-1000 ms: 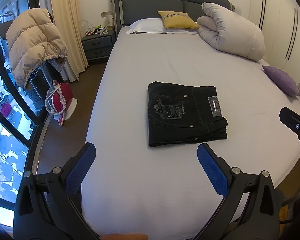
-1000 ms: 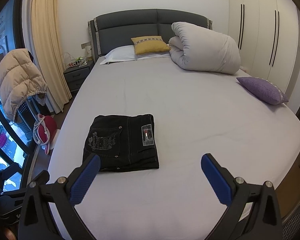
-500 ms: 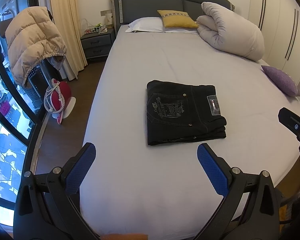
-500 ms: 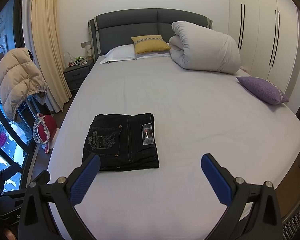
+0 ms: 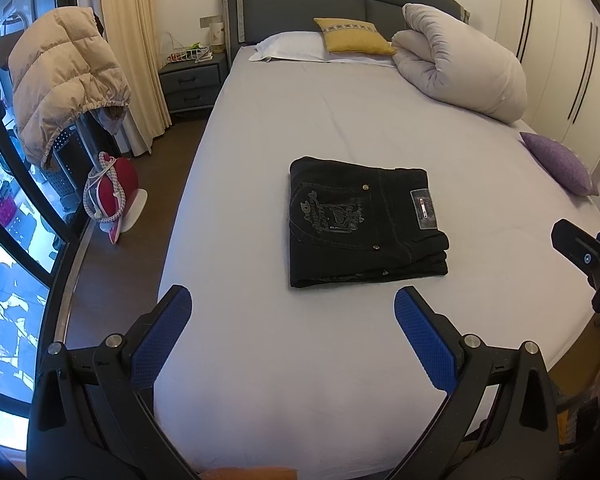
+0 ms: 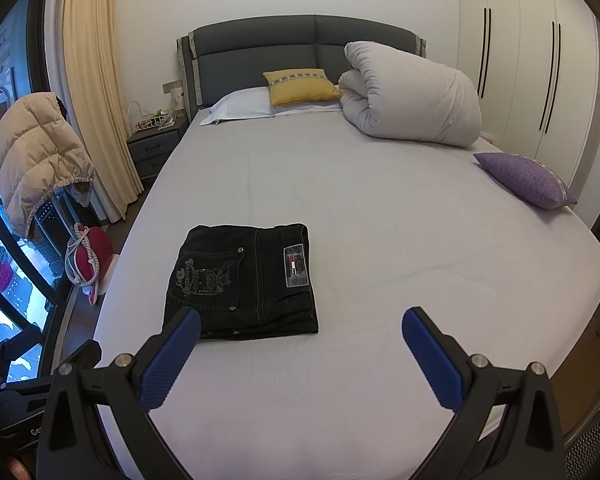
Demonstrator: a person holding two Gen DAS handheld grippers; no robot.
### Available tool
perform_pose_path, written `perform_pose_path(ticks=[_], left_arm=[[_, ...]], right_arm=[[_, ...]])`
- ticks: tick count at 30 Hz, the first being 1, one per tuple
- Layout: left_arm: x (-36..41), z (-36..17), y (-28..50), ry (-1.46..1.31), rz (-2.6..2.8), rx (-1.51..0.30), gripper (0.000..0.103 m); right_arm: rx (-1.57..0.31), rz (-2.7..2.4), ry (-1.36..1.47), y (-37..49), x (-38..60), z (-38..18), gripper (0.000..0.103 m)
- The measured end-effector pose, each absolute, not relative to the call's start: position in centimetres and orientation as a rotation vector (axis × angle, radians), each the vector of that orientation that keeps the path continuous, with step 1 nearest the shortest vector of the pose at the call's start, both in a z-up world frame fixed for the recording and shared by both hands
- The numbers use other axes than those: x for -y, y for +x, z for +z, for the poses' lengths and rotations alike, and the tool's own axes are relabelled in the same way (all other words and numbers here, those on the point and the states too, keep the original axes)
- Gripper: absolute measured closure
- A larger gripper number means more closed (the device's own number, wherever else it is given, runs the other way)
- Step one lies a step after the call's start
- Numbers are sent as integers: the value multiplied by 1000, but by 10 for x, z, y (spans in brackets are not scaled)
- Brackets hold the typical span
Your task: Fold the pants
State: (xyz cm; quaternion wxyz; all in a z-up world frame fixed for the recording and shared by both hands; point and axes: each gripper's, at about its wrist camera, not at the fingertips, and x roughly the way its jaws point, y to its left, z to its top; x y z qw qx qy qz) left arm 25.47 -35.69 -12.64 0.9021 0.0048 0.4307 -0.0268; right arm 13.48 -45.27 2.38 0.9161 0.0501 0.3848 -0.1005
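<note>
Black jeans [image 5: 362,222] lie folded into a compact rectangle on the grey bed sheet [image 5: 340,128], back pocket embroidery and waist label facing up. The same pants [image 6: 242,278] show left of centre in the right wrist view. My left gripper [image 5: 292,312] hovers open above the bed's near edge, just short of the pants, holding nothing. My right gripper [image 6: 300,328] is open too, its left finger pad [image 6: 168,360] overlapping the pants' near corner in the image. The tip of the right gripper [image 5: 584,252] appears at the right edge of the left wrist view.
A rolled white duvet [image 6: 414,94], a yellow cushion [image 6: 300,86] and a white pillow [image 6: 240,108] lie at the headboard. A purple cushion [image 6: 526,178] rests on the bed's right side. A nightstand [image 5: 192,80], a puffer jacket on a rack [image 5: 64,76] and a red bag [image 5: 110,194] stand left.
Both grippers have drifted back and up a little from the bed, still open. The folded pants have not moved.
</note>
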Motion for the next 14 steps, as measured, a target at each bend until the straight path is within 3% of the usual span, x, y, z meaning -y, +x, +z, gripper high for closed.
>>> perform_pose_path(ticks=[14], left_arm=[[353, -123, 254, 13, -38, -853, 0]], right_arm=[[-796, -205, 102, 132, 452, 18, 0]])
